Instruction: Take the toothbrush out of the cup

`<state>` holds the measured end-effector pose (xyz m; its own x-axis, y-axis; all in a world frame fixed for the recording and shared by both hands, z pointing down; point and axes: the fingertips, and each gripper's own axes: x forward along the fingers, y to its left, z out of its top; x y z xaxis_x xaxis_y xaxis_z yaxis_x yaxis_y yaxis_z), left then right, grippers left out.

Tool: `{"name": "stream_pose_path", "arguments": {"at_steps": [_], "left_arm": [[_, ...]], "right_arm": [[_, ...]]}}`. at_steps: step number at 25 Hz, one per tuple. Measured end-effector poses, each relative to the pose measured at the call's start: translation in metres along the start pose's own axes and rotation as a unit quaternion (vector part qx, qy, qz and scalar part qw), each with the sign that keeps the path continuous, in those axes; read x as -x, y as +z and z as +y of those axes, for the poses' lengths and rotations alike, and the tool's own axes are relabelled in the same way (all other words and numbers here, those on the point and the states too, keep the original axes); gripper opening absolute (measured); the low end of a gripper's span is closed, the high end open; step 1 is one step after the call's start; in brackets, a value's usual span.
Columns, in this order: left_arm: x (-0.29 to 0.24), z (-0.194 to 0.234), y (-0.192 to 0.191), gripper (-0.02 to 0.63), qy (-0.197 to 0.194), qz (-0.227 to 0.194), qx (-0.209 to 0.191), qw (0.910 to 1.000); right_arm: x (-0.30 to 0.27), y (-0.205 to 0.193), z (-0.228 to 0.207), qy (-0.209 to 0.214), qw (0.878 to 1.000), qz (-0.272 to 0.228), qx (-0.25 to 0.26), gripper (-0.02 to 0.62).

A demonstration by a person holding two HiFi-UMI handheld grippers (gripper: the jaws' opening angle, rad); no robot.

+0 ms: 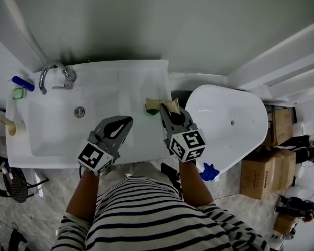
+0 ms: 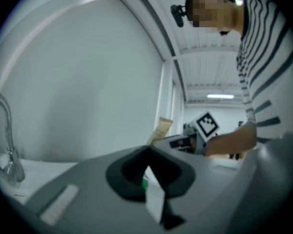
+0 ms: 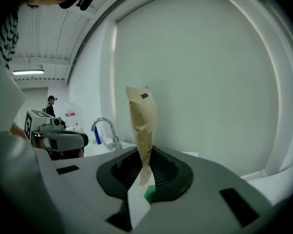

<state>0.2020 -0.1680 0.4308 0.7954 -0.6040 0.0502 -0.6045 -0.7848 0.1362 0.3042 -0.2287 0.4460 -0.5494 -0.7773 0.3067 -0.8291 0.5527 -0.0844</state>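
Note:
The toothbrush, in a tan paper wrapper (image 3: 140, 123), stands upright between the jaws of my right gripper (image 3: 145, 152), which is shut on its lower end. In the head view the wrapped toothbrush (image 1: 171, 106) is just right of a green cup (image 1: 149, 110) on the sink's right rim, and my right gripper (image 1: 165, 112) is beside that cup. My left gripper (image 1: 126, 121) hangs over the basin's front right part, shut with nothing in it. The left gripper view shows its jaws (image 2: 147, 152) closed, with the wrapper (image 2: 159, 129) off to the right.
The white sink (image 1: 47, 140) has a chrome faucet (image 1: 55, 75) at the back left and a drain (image 1: 80, 111). A blue bottle (image 1: 22, 82), a small green cup (image 1: 18, 93) and a tan item (image 1: 8, 125) stand on its left rim. A white tub (image 1: 235, 127) and cardboard boxes (image 1: 259, 177) are at the right.

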Motion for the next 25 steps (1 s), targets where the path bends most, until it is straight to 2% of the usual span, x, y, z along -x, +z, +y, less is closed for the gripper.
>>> {"name": "stream_pose_path", "arguments": {"at_steps": [12,25], "left_arm": [[0.026,0.008,0.021,0.008,0.016,-0.024,-0.011,0.9995],[0.074,0.018,0.032,0.008,0.027,-0.031,-0.018,0.9990]], "right_arm": [[0.001,0.029,0.042,0.034,0.999,-0.028,0.012,0.044],[-0.004,0.046,0.103,0.059,0.997,-0.043,0.018,0.044]]}}
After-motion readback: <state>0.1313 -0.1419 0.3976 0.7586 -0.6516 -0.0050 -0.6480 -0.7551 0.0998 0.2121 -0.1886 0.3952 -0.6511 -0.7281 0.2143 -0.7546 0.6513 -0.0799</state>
